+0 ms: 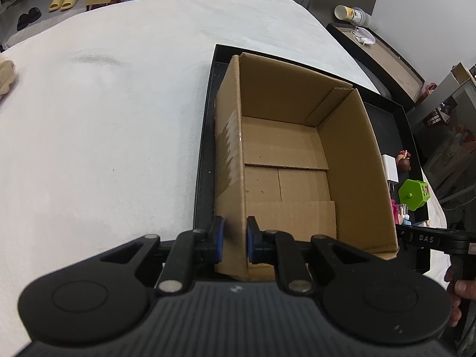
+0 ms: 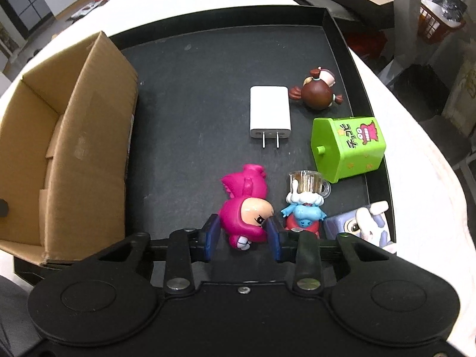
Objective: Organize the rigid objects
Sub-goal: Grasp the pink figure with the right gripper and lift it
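Cardboard box [image 1: 297, 154]: empty, left gripper [image 1: 235, 239] clamped on its wall.
Black tray [image 2: 208, 59]: toys; right gripper [image 2: 243, 233] pinching pink figurine [image 2: 244, 208].

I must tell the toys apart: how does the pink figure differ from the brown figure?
The pink figure lies between the right tool's pads; the brown figure lies free. Pink is near the camera, brown farther back, beside the charger. Pink looks larger. Both lie toppled on the black tray.

Left wrist: steeply down, close over cardboard box [image 1: 297, 154]. Right wrist: steeply down, close over black tray [image 2: 190, 95]. Shared: box, tray, green container [image 2: 346, 145].
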A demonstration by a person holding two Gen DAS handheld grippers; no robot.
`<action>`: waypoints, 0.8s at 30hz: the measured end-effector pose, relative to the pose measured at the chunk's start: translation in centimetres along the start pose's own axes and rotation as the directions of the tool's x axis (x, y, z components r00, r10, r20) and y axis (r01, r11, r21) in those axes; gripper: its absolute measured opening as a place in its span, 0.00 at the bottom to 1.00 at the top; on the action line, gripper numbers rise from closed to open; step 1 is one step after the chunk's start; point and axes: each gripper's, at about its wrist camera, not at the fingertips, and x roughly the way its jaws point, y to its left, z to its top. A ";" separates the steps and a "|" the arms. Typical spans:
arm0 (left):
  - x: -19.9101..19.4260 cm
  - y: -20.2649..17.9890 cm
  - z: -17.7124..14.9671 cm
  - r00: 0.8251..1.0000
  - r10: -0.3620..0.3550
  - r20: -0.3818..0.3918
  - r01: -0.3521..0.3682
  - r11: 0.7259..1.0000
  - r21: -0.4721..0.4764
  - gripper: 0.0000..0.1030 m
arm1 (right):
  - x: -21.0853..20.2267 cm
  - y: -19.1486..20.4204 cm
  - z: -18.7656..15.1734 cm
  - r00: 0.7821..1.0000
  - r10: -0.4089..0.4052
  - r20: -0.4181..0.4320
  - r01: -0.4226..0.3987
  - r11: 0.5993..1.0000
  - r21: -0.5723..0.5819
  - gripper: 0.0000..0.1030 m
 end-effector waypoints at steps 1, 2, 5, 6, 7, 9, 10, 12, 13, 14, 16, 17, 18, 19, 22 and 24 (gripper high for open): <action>0.0 0.1 0.0 1.000 -0.004 -0.002 0.004 1.000 -0.007 0.14 | -0.2 -0.1 0.0 1.000 0.009 0.003 -0.009 1.000 0.011 0.29; 0.0 0.2 0.1 1.000 -0.009 -0.004 0.009 1.000 -0.016 0.14 | -0.4 -0.3 0.1 1.000 0.020 0.005 -0.020 0.999 0.025 0.27; 0.1 0.4 0.0 1.000 -0.014 -0.004 0.014 1.000 -0.022 0.14 | -1.2 -0.3 0.1 1.000 0.022 0.019 -0.022 0.999 0.028 0.27; 0.0 0.6 0.0 1.000 -0.018 -0.004 0.017 1.000 -0.025 0.14 | -1.4 -0.3 0.1 0.999 0.022 0.026 -0.023 0.999 0.025 0.27; 0.0 0.6 0.0 1.000 -0.022 -0.004 0.022 0.999 -0.026 0.14 | -1.7 -0.2 0.1 0.999 0.023 0.032 -0.024 0.999 0.024 0.27; 0.0 0.6 0.0 1.000 -0.024 -0.003 0.024 1.000 -0.019 0.14 | -2.3 0.0 0.2 0.999 0.028 0.041 -0.029 0.999 0.030 0.26; 0.0 0.7 0.0 1.000 -0.025 -0.002 0.025 1.000 -0.017 0.14 | -2.6 0.1 0.2 0.998 0.032 0.049 -0.033 0.999 0.029 0.26; -0.1 0.7 -0.1 1.000 -0.028 0.000 0.028 0.999 -0.018 0.15 | -3.3 0.4 0.3 0.997 0.033 0.063 -0.034 0.999 0.020 0.26; -0.1 0.8 -0.1 1.000 -0.029 0.001 0.029 0.999 -0.016 0.15 | -3.5 0.5 0.4 0.997 0.033 0.070 -0.034 0.999 0.016 0.26; -0.1 0.7 -0.1 1.000 -0.030 0.002 0.030 0.999 -0.014 0.15 | -3.8 0.7 0.4 0.996 0.033 0.077 -0.034 0.999 0.013 0.26; -0.1 0.7 -0.1 1.000 -0.030 0.005 0.030 1.000 -0.006 0.15 | -4.3 1.0 0.5 0.996 0.034 0.085 -0.035 0.999 0.012 0.26; -0.2 0.7 -0.1 1.000 -0.031 0.006 0.031 1.000 -0.003 0.15 | -4.6 1.2 0.6 0.995 0.033 0.092 -0.034 0.999 0.008 0.26; -0.2 0.7 -0.1 0.999 -0.032 0.007 0.032 0.999 -0.002 0.15 | -4.8 1.5 0.7 0.995 0.031 0.098 -0.031 1.000 0.004 0.26; -0.2 0.7 -0.1 0.999 -0.034 0.008 0.034 0.999 -0.002 0.15 | -5.1 1.7 0.8 0.994 0.028 0.104 -0.028 1.000 -0.002 0.26; -0.1 1.0 -0.1 0.999 -0.044 0.012 0.044 0.999 -0.003 0.15 | -6.2 2.3 1.1 0.992 0.022 0.126 -0.020 1.000 -0.017 0.26; -0.1 1.2 -0.1 0.999 -0.049 0.013 0.049 0.999 -0.006 0.15 | -6.9 2.6 1.4 0.989 0.022 0.144 -0.020 1.000 -0.018 0.26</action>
